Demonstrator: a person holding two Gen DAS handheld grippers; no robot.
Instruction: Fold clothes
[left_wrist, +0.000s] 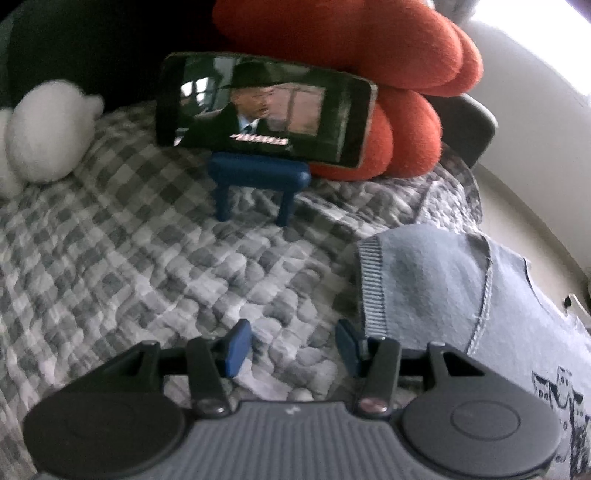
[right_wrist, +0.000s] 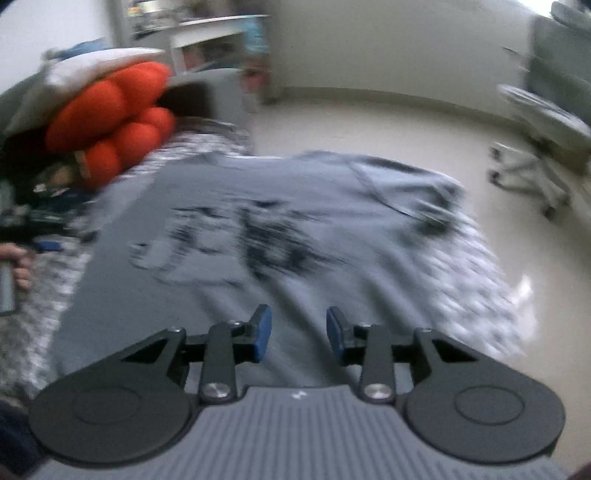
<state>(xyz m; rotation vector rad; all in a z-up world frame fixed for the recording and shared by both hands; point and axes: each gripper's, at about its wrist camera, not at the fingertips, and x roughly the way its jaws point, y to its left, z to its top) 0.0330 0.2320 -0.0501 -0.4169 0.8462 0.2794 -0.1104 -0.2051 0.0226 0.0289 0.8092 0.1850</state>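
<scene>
Left wrist view: the left gripper hovers spread and empty over the checked bedspread — the grey T-shirt just to its right. Right wrist view (blurred): the right gripper, spread and holding nothing, above the shirt laid flat — likely readied for folding.

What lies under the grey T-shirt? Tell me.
The grey T-shirt lies spread on a grey-and-white checked bedspread, which shows around its edges. Whatever sits directly beneath the shirt's middle is covered and cannot be seen.
</scene>
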